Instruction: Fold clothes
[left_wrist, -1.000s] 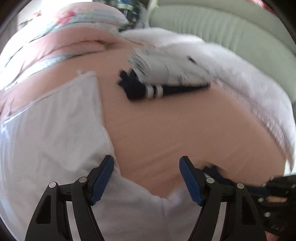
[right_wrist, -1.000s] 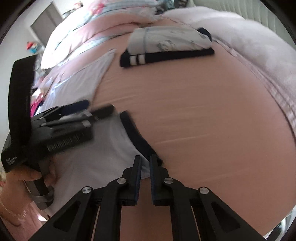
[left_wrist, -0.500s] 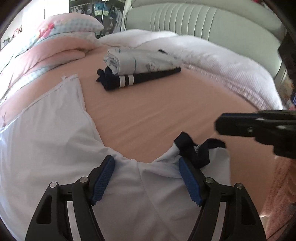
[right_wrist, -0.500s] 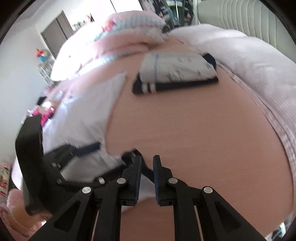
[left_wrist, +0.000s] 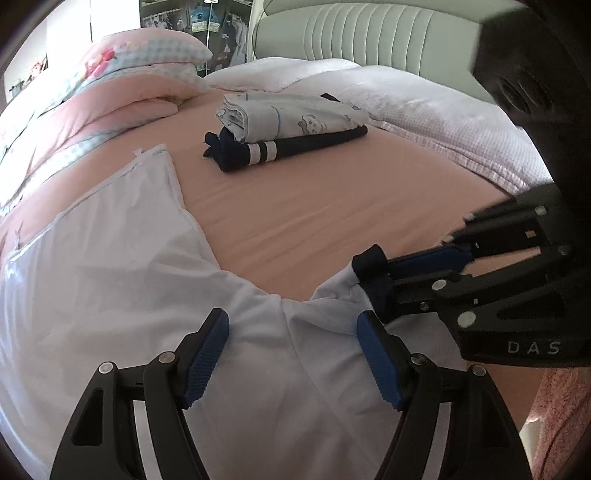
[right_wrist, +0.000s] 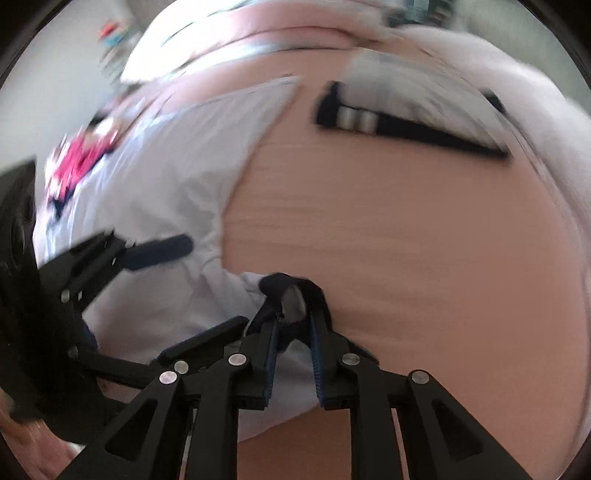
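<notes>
Left wrist view shows the left gripper spread wide over the white shirt, while the right gripper pinches its navy collar.

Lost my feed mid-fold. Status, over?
Left gripper open over white garment. Right gripper shut on its navy cuff. Folded stack sits well beyond on the pink sheet; nothing in the way.

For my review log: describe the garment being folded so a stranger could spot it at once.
On the pink bedsheet, nearest the cameras, lies a spread-out white shirt under the left gripper. Unlike the folded stack further up the bed, it is unfolded, with a dark navy cuff pinched by the right gripper.
</notes>
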